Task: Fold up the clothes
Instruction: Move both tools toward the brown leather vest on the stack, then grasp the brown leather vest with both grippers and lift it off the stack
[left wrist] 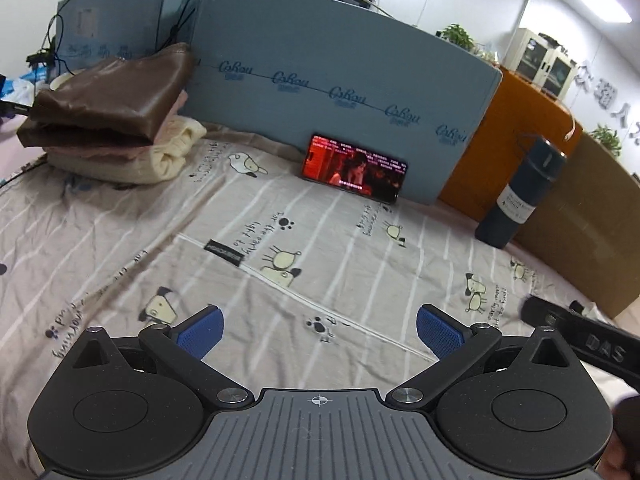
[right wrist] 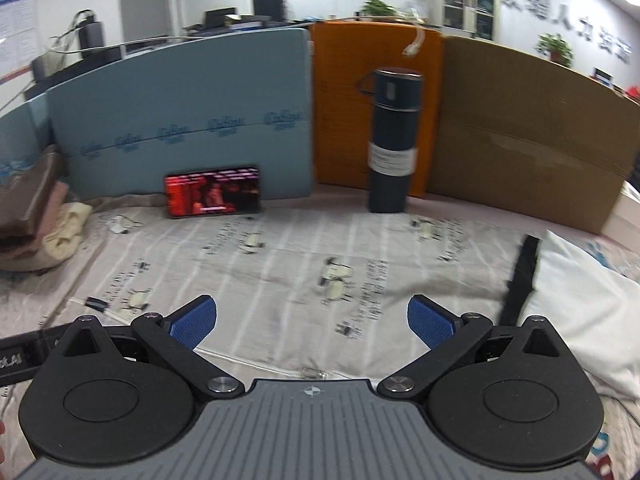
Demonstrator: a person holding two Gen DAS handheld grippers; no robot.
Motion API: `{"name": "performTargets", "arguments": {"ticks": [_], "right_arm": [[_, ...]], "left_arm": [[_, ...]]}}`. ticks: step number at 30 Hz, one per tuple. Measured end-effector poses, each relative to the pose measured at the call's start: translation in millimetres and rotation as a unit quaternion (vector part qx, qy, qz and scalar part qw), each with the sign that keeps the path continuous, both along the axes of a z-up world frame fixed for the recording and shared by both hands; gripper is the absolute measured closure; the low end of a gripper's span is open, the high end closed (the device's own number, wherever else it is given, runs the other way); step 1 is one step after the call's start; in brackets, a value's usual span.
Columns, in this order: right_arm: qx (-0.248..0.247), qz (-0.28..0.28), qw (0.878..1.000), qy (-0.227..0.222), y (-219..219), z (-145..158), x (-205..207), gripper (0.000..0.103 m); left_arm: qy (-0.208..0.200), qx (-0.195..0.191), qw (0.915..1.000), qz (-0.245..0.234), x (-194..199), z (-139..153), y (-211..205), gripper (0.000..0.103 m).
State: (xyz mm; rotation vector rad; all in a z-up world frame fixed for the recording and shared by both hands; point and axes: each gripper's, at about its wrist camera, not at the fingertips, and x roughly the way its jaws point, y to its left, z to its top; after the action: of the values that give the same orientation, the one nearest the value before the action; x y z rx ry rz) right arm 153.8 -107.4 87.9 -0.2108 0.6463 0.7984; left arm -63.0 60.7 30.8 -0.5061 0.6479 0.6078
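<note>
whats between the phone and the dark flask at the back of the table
Nothing stands between the phone and the flask: just bare printed sheet in front of the blue and orange boards. The right wrist view shows it best.

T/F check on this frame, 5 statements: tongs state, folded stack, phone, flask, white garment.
1. Both tongs are open and hold nothing. True: left tongs and right tongs show spread blue pads with only the sheet between them.
2. The brown garment lies at the bottom of the folded stack. False: it is on top, over a pink layer and a cream garment.
3. The phone leans against the blue panel, screen lit. True.
4. The dark flask lies on its side. False: it stands upright by the orange panel.
5. The white garment is on the stack. False: it lies apart, at the right.
</note>
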Motion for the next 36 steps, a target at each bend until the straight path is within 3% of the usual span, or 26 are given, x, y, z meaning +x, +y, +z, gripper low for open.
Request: {"name": "performTargets", "arguments": {"ticks": [7,12,15,19,23,26,33,36], "right_arm": [[0.025,0.068,0.997,-0.022,65,17,-37,0.0],[0.027,0.12,0.992,-0.042,135,28,-75,0.0],[0.025,0.161,0.985,-0.059,187,33,-104,0.0],[0.022,0.233,0.968,-0.084,259,34,-144,0.0],[0.001,0.304,0.946,-0.113,323,27,-182,0.001],[-0.019,0.346,0.929,-0.13,363,19,-206,0.001],[-0.081,0.387,0.899,-0.189,428,-17,-244,0.002],[-0.078,0.373,0.898,-0.221,441,-23,-251,0.004]], "left_arm": [[-0.076,-0.054,0.9941,0.056,-52,5,88,0.0],[-0.143,-0.093,0.9783,0.117,-100,2,175,0.001],[-0.197,-0.15,0.9527,0.176,-131,-9,234,0.001],[-0.272,-0.233,0.8984,0.254,-168,-38,303,0.001],[-0.322,-0.291,0.8551,0.283,-173,-69,344,0.001],[-0.357,-0.333,0.8182,0.303,-176,-93,374,0.001],[-0.407,-0.376,0.7725,0.31,-159,-126,411,0.001],[-0.436,-0.367,0.7667,0.296,-161,-121,414,0.001]]}}
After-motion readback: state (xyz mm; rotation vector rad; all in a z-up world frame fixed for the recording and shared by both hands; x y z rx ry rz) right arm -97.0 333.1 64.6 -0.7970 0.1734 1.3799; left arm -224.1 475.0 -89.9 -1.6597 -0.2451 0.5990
